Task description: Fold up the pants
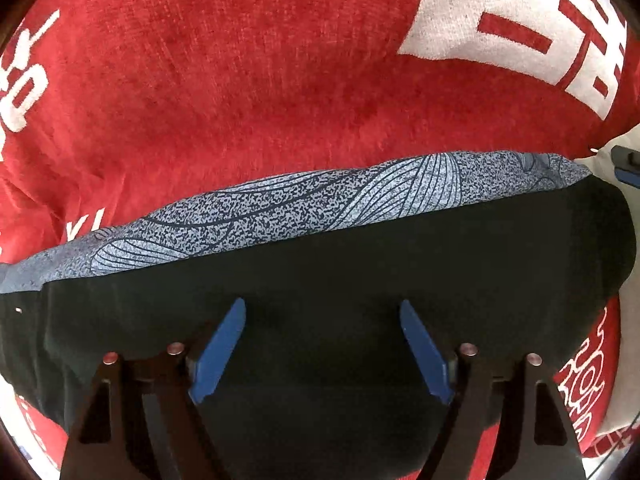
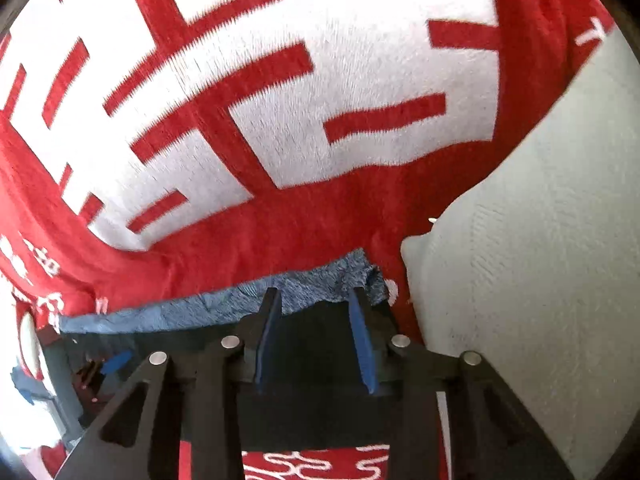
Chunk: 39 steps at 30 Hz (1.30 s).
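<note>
**Both claws over the dark pants on the red blanket**

Nearest to us in the left wrist view, our left claw (image 1: 322,348) is hovering with its blue fingers (image 1: 218,354) spread wide apart, gripping nothing. Directly under and between those fingers the pants (image 1: 320,280) are lying as a dark, nearly black panel that is filling the lower half of the view. Just ahead of the fingertips, a band of blue-grey patterned fabric (image 1: 300,208) with leaf-like line work is running from left to right along the far edge of the dark cloth, touching it. Beyond that band, the red blanket (image 1: 240,80) with large white lettering is spreading out under everything. To the right of the claw, at the frame edge, a small piece of a blue object (image 1: 626,164) is showing; we cannot tell what it is.

Moving to the right wrist view, our right claw (image 2: 316,332) is sitting with its fingers (image 2: 362,344) partly apart, with dark pants cloth (image 2: 316,344) lying between them; we cannot tell whether the pads are pinching it. At the fingertips the blue-grey edge (image 2: 320,284) is bunching up. Ahead, the red blanket (image 2: 320,220) is continuing, and to the right of the claw a pale grey surface (image 2: 540,240) is lying beside it.
</note>
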Each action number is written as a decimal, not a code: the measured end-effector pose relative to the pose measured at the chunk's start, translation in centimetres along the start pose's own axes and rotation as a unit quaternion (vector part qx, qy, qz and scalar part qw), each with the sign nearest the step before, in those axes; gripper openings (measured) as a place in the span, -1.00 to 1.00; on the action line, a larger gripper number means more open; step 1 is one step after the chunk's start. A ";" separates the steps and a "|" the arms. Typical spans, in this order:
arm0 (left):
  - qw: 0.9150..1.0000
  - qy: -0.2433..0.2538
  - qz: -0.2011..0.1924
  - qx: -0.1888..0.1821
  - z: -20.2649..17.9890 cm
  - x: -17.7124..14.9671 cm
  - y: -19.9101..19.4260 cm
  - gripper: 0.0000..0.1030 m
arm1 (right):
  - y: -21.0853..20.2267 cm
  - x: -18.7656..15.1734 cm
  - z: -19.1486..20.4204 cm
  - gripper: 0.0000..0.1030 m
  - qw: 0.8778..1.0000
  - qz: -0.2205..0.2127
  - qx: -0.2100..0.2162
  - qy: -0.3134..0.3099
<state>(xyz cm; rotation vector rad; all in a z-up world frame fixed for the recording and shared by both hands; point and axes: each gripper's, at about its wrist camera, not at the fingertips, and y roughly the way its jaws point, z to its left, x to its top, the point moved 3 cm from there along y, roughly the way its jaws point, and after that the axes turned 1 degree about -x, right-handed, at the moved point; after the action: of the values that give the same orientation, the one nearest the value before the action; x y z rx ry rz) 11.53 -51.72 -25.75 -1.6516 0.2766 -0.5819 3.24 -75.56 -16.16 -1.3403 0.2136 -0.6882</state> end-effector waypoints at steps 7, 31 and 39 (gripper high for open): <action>1.000 -0.005 0.000 -0.005 0.4 -1.3 -0.3 0.57 | 4.3 1.8 -0.5 -0.26 0.997 0.042 -0.054 0.029; 1.000 0.008 0.012 -0.004 0.5 0.3 0.5 0.58 | 3.5 -0.7 1.1 -0.32 0.997 0.039 -0.046 -0.039; 1.000 0.000 -0.003 -0.001 1.1 -0.8 0.4 0.64 | -0.1 2.8 -1.2 -0.67 0.998 -0.031 -0.046 0.013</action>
<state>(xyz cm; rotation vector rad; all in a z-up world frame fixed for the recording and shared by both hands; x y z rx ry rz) 11.45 -50.46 -26.42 -1.6544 0.2736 -0.5860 4.83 -78.15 -15.70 -1.4319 0.2268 -0.7557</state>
